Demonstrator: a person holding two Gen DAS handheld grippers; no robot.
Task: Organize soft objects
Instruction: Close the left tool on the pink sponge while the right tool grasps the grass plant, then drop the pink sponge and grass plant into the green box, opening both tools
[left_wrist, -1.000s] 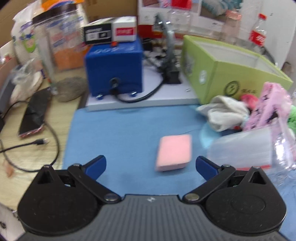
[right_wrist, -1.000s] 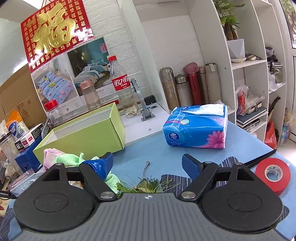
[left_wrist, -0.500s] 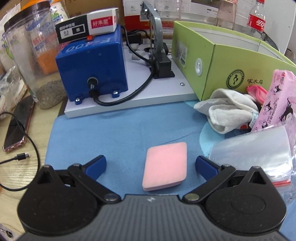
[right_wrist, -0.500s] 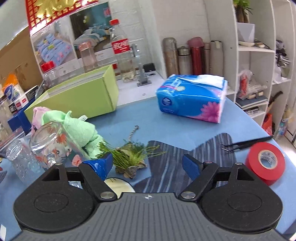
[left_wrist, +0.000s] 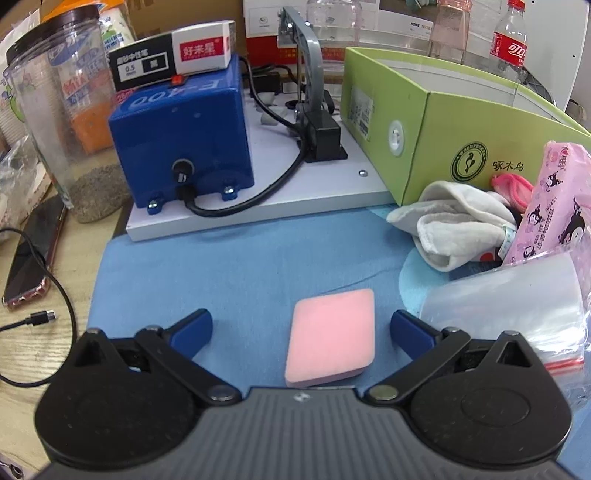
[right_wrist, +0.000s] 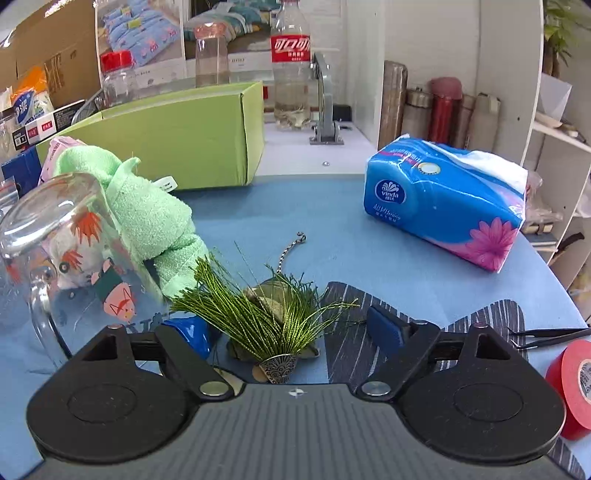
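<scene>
A pink sponge (left_wrist: 332, 336) lies flat on the blue mat, between the fingers of my left gripper (left_wrist: 300, 326), which is open and does not touch it. To its right lie a white cloth (left_wrist: 454, 225) and a pink tissue pack (left_wrist: 554, 206) against the green box (left_wrist: 443, 122). My right gripper (right_wrist: 288, 330) hangs low over the mat with its jaws opening. A green tassel ornament (right_wrist: 266, 314) lies between its fingers, not pressed. A green towel (right_wrist: 147, 206) lies to the left beside a glass mug (right_wrist: 62, 258). A blue tissue pack (right_wrist: 443, 199) sits at the right.
A blue machine (left_wrist: 181, 136) on a white board, a clear jar (left_wrist: 62, 110) and a phone (left_wrist: 29, 254) stand at the left. Clear plastic bags (left_wrist: 509, 299) lie right of the sponge. Red tape (right_wrist: 572, 384), tweezers (right_wrist: 546, 336) and bottles (right_wrist: 291, 74) surround the right side.
The left gripper closed in on the pink sponge until it lay between the fingers, then held still. The right gripper sank and rolled, bringing the tassel ornament between its fingers.
</scene>
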